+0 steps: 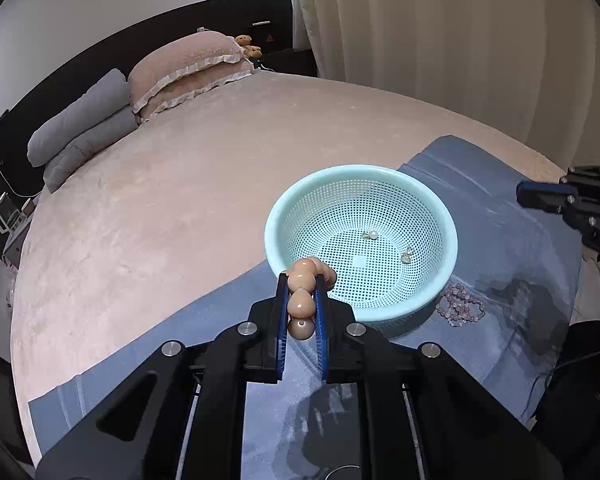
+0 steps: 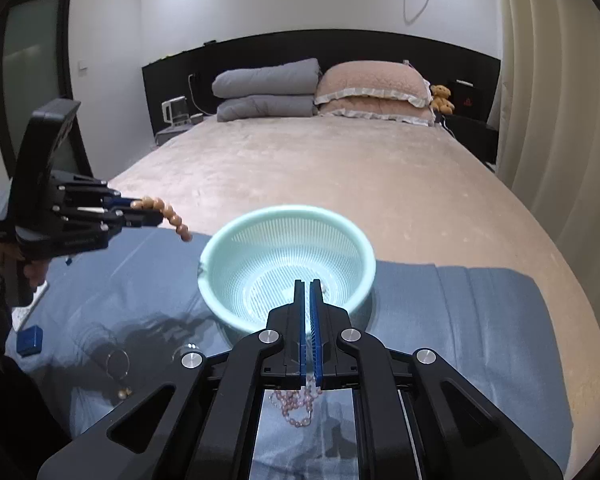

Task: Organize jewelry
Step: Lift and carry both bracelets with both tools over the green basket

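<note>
A mint mesh basket stands on a blue cloth on the bed; it also shows in the right wrist view. Small earrings lie inside it. My left gripper is shut on a tan beaded bracelet, held just before the basket's near rim; the bracelet hangs left of the basket in the right wrist view. A pink beaded bracelet lies on the cloth right of the basket, seen below my right gripper, whose jaws are shut and empty above it.
A blue box, a hoop earring and a small ring lie on the cloth at left. Grey and pink pillows are at the bed's head. Curtains hang on the right.
</note>
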The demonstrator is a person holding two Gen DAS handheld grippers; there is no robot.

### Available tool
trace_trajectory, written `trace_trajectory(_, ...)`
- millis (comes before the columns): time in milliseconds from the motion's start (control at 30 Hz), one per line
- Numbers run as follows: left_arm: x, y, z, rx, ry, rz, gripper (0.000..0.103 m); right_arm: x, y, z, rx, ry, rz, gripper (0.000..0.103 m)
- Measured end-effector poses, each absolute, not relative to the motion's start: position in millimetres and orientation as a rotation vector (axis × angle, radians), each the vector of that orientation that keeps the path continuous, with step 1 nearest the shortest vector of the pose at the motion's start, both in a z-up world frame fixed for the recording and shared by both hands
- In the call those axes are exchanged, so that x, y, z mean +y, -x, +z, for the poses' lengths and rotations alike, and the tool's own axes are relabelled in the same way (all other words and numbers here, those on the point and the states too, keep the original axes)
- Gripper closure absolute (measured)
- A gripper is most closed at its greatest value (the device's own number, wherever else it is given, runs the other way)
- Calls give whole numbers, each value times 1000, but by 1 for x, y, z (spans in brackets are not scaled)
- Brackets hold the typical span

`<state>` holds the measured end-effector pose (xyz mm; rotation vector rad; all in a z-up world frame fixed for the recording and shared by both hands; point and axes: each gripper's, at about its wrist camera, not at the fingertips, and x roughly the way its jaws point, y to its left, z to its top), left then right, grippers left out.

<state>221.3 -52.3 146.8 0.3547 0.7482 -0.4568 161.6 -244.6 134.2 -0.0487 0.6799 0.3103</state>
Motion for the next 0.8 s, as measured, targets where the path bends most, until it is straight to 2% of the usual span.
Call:
trace_trajectory(33,-53,-222,146,752,-355,-458,91,-243,-162,122,706,46,314,80)
trace_trajectory(100,-53,-221,144,758,-358,-457,91,-241,-162,97,752,54,299,60)
trace_trajectory(133,-53,-221,144,759,-360,-456,91,-240,-160,86,767,57,299,57)
trace_trajectory(333,-52,-221,145,764,-354,-449,91,-229,-167,36,847,60,301,57)
trace_trajectory(667,-46,-218,138,780,-348,-441,91,-225,-174,14,910,91,269,58)
trace_trajectory(767,-44,-218,136,783,-348,-435,91,-222,-173,10,917,114,272,59)
trace_trajectory(800,-43,-218,136,786,-347,-437,91,-220,-174,8,927,119,276,65)
